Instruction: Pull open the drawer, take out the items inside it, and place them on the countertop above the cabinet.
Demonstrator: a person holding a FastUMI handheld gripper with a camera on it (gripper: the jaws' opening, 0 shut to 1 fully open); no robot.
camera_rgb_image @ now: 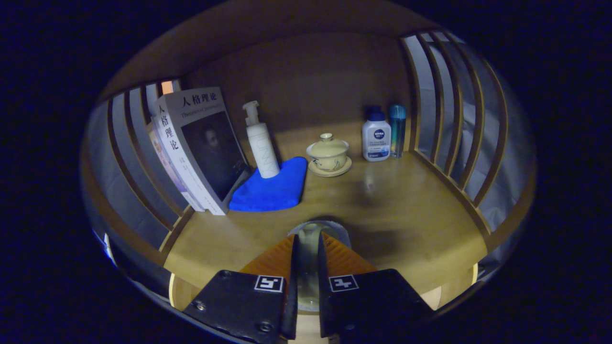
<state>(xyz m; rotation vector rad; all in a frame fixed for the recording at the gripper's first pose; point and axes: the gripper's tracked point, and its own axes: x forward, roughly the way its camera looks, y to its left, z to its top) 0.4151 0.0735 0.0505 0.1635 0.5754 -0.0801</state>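
Two fingers of our gripper [307, 248] stand nearly together, clamped on a clear, glass-like object [308, 260] whose rounded rim peeks out just past the tips; we cannot tell exactly what it is, perhaps a small cup or jar. We judge that we are in the placing step: an item from the drawer is held over the pale wooden countertop [411, 210] and needs setting down. The next move calls for lowering it onto the bare wood at twelve o'clock just ahead of the fingers, then parting them gently so the piece neither tips nor slides. Farther on, at eleven o'clock, lies a folded blue cloth [270, 188] with a white pump bottle [262, 145] standing on its far edge, and leaning paperback books [196, 148] at ten o'clock. Beyond, at twelve o'clock, sits a cream lidded tea bowl on its saucer [329, 155]; at one o'clock stand a white lotion bottle with a blue cap [376, 138] and a slim blue bottle [397, 129] near the slatted side rail [454, 134].
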